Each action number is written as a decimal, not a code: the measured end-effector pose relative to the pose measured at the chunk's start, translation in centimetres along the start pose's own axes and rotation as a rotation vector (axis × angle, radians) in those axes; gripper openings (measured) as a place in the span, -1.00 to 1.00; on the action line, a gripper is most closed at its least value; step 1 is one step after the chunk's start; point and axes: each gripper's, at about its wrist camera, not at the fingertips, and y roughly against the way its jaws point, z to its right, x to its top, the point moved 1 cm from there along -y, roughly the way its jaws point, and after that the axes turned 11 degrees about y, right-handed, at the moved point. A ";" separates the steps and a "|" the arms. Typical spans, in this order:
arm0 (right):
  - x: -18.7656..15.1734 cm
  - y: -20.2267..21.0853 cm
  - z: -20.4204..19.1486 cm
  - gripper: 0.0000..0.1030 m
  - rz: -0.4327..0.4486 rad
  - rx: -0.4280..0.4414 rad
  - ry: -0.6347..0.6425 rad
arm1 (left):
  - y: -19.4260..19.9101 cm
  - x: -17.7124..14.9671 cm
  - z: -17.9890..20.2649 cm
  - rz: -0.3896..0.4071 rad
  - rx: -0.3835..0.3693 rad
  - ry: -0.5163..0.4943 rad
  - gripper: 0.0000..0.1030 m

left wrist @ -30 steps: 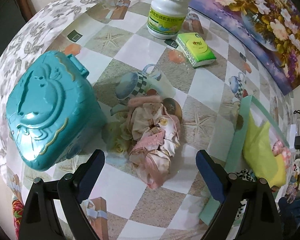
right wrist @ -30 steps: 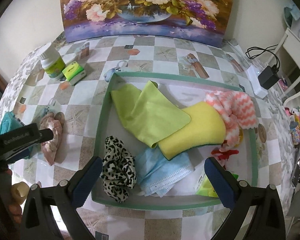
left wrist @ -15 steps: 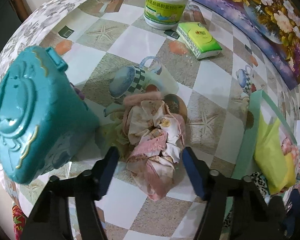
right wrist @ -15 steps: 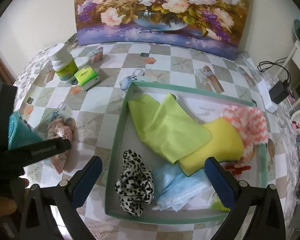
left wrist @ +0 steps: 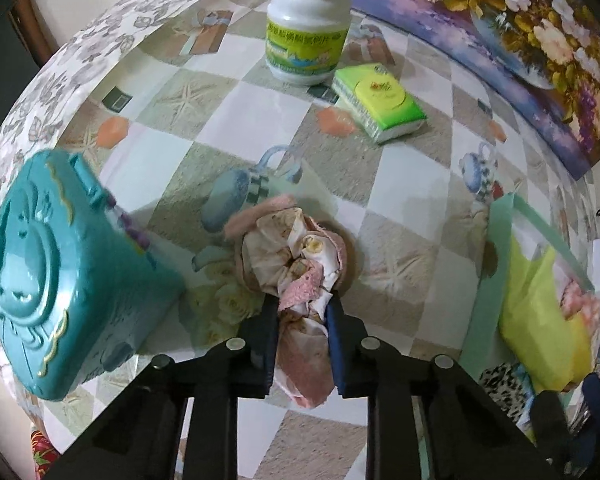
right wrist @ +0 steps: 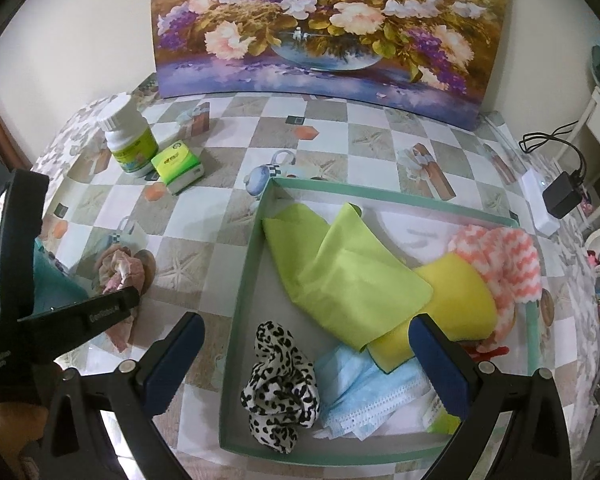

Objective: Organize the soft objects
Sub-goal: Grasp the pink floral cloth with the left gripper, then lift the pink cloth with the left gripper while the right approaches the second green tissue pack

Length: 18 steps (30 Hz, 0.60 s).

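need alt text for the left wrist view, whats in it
The left gripper is shut on a crumpled pink floral scrunchie lying on a checkered tablecloth. A teal plastic case sits to its left; a white pill bottle and green tissue pack stand farther back.

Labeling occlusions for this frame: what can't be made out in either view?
- Left wrist: near end of the pink scrunchie, hidden between the left tongs.
- Left wrist: teal case, motion-blurred; details unreadable.
- Right wrist: green packet in the tray, behind a finger of the right tongs.
- Both views: bottle label print, too small.
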 end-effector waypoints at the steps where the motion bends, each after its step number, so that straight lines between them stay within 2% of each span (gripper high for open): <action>1: 0.1 -0.1 0.0 1.00 -0.001 -0.001 0.000 | 0.1 0.3 0.2 0.006 -0.007 0.002 -0.60; 12: 0.6 -0.6 -0.2 1.00 -0.001 -0.021 0.013 | 1.7 3.2 1.0 0.069 -0.066 0.050 -0.65; 18: 2.0 -0.1 -0.6 1.00 0.026 -0.039 0.037 | 2.1 4.1 -0.2 0.061 -0.086 0.092 -0.66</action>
